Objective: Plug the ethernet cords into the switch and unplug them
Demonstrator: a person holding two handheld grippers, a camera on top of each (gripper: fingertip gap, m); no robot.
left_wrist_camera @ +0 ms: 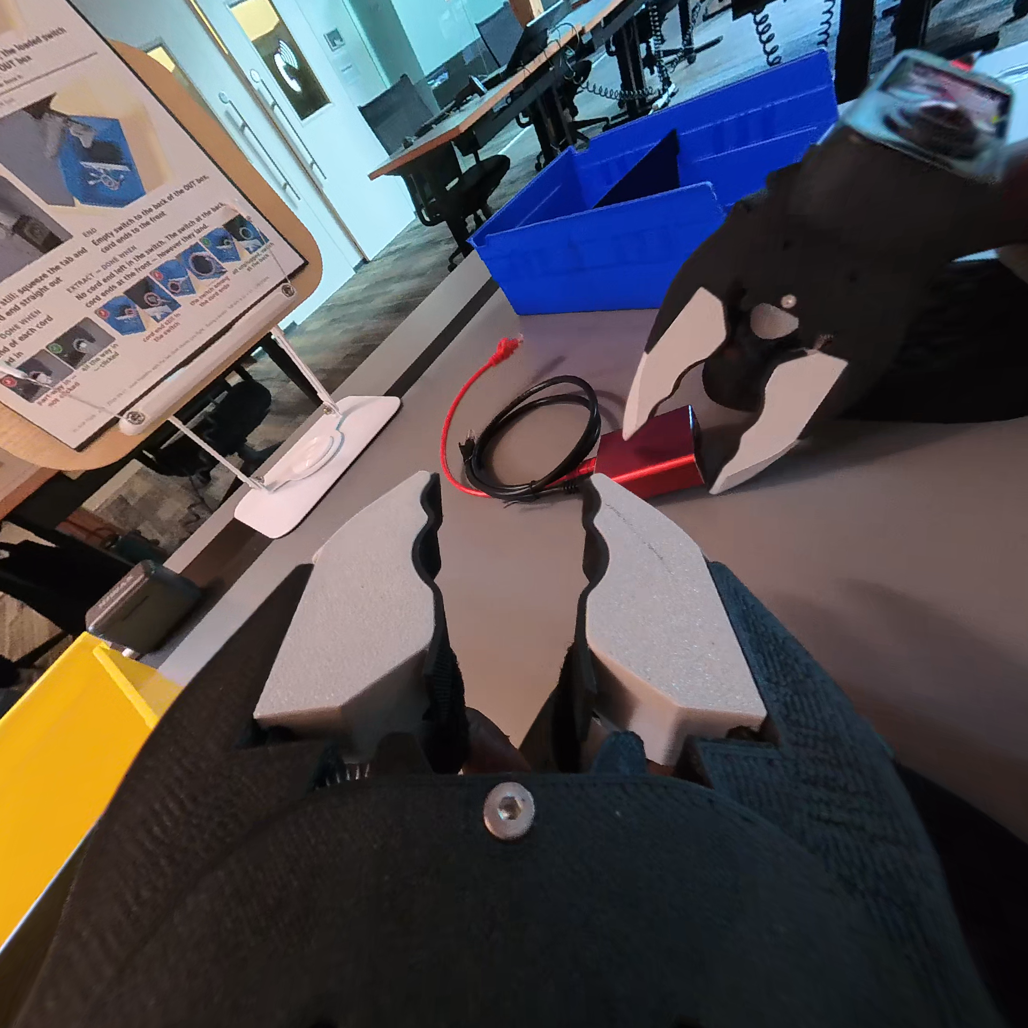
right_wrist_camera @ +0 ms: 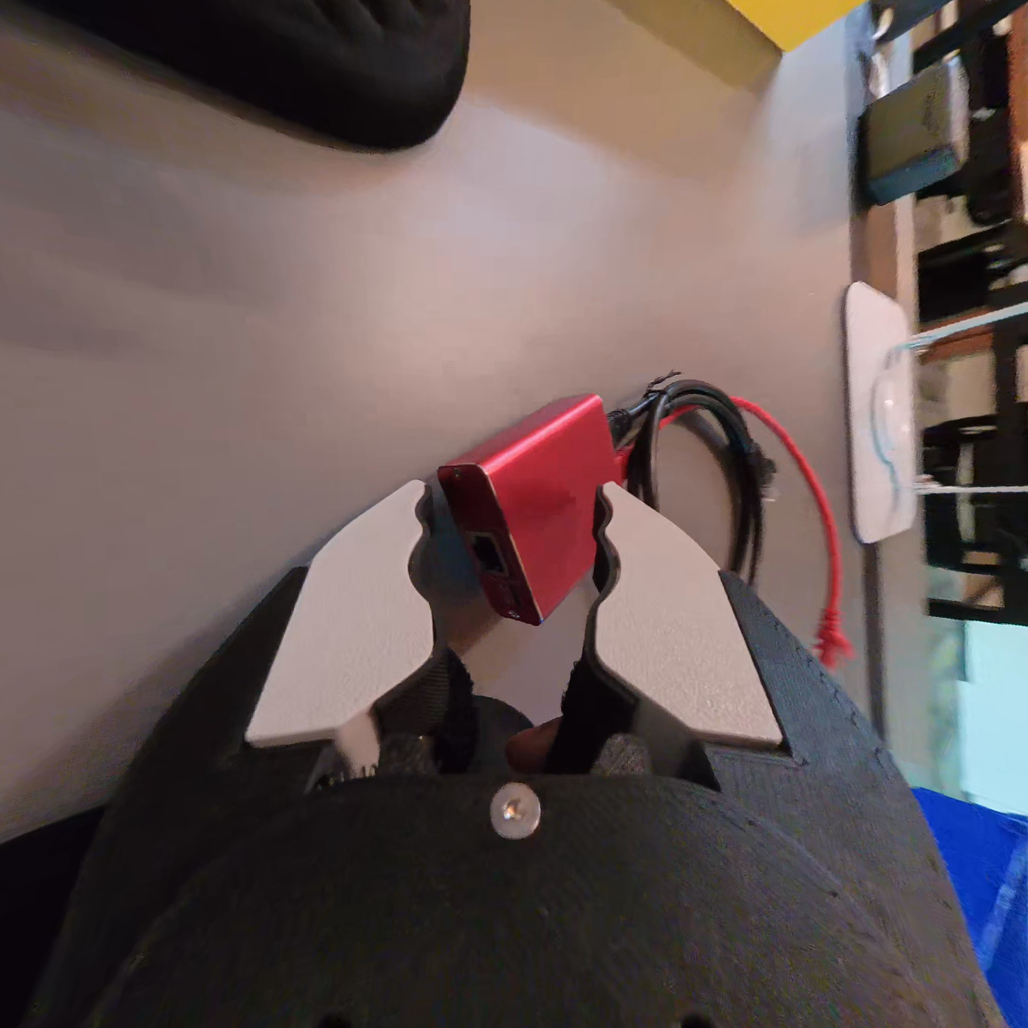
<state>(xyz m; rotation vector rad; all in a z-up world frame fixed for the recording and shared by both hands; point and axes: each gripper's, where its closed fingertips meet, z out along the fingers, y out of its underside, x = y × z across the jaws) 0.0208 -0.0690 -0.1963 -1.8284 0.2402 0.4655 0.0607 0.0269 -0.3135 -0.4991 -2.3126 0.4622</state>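
Note:
A small red switch [left_wrist_camera: 651, 461] lies on the grey table [left_wrist_camera: 834, 556]. A coiled black cord [left_wrist_camera: 534, 439] and a red cord [left_wrist_camera: 461, 400] run into its far end; each seems plugged in there. The red cord's free plug [left_wrist_camera: 509, 347] lies toward the blue bin. My right gripper [right_wrist_camera: 512, 492] is open, its jaws astride the switch's [right_wrist_camera: 534, 489] near end, where an empty port [right_wrist_camera: 489, 553] shows. A narrow gap remains at one finger. It also shows in the left wrist view [left_wrist_camera: 676, 459]. My left gripper [left_wrist_camera: 514, 489] is open and empty, just short of the cords.
A blue bin [left_wrist_camera: 612, 245] stands behind the switch. An instruction board [left_wrist_camera: 139, 222] on a white stand base [left_wrist_camera: 317, 461] is at the left table edge. A yellow bin [left_wrist_camera: 67, 751] and a dark box [left_wrist_camera: 139, 606] sit at the near left. My hands' fingertips stand some 15 cm from each other.

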